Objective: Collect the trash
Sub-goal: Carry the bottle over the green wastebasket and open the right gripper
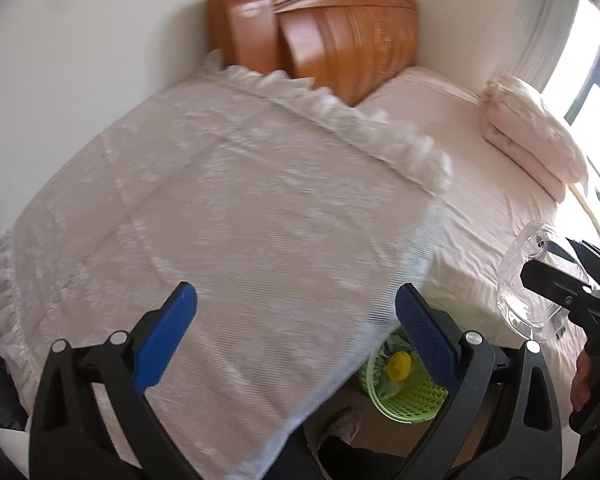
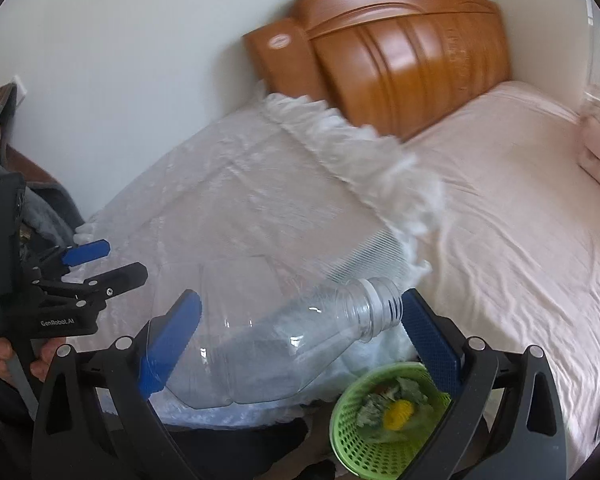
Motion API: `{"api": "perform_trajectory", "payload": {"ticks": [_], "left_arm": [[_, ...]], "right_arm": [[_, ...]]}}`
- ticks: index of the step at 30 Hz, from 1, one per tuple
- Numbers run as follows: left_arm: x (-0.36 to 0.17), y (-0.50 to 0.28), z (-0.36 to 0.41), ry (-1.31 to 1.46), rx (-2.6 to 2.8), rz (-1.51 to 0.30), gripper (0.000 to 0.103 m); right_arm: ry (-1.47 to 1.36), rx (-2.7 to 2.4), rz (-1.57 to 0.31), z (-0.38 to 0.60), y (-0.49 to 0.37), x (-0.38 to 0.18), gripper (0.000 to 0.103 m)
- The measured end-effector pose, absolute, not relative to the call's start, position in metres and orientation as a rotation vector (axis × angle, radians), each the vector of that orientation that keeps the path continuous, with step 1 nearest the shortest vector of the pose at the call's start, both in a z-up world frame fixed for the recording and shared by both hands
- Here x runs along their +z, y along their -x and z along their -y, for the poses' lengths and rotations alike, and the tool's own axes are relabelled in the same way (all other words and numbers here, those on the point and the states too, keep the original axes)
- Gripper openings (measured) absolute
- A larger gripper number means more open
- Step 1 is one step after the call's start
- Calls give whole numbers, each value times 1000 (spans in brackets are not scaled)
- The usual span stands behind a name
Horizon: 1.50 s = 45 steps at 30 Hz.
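Right gripper (image 2: 300,336) gaping wide, clear bottle (image 2: 284,344) lying across between the blue pads (image 2: 172,340), base against the left pad, neck near the right one; firm grip or loose contact — cannot tell. Bottle uncapped, tilting neck-up toward right of frame, hanging over bed edge. Also showing at right edge of left wrist view (image 1: 528,280), partly behind the black jaw.

Left gripper (image 1: 296,336) standing wide open, holding nothing, hovering over white lace cover (image 1: 220,208). Showing too at left of right wrist view (image 2: 100,264), hand (image 2: 4,356) gripping its handle.

Green basket (image 2: 352,440) sitting on floor at lower centre-right, beside bed (image 1: 480,200), already containing crumpled scraps and something yellow (image 2: 398,414). Bottle above and left of basket, not in it.

Wooden headboard (image 2: 400,60) at top, pink pillow (image 1: 532,136) at upper right. Both views motion-blurred.
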<state>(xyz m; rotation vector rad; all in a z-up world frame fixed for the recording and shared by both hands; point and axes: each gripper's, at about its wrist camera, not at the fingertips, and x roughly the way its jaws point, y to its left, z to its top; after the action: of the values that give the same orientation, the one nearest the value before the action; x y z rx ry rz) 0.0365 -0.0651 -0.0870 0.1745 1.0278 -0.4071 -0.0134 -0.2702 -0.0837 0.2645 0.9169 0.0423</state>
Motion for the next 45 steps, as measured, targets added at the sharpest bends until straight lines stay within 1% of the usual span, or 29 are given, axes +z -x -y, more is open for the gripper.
{"api": "perform_trajectory", "payload": {"ticks": [4,12,18,26,40,45], "left_arm": [[-84,-19,94,-212,-464,-1020,95],[-86,21,157,-263,-582,-1034,95],[-92,46,188,-307,-630,-1043,95],[-93,57,195,-333,-616,-1035,95],[-96,50,182,-341,-573,-1045,95],[-97,48,179,-337,-571,-1049,95]], "right_arm": [[-284,-37,-905,294,56,-83,99],[-328,-181,-928,335,130,-100,99],[-326,-229,-943,348,158,-108,99],[-333,-223,-959,354,165,-119,99],[-309,-206,-1008,340,145,-142,99],[-317,-223,-1067,337,137,-156,101]]}}
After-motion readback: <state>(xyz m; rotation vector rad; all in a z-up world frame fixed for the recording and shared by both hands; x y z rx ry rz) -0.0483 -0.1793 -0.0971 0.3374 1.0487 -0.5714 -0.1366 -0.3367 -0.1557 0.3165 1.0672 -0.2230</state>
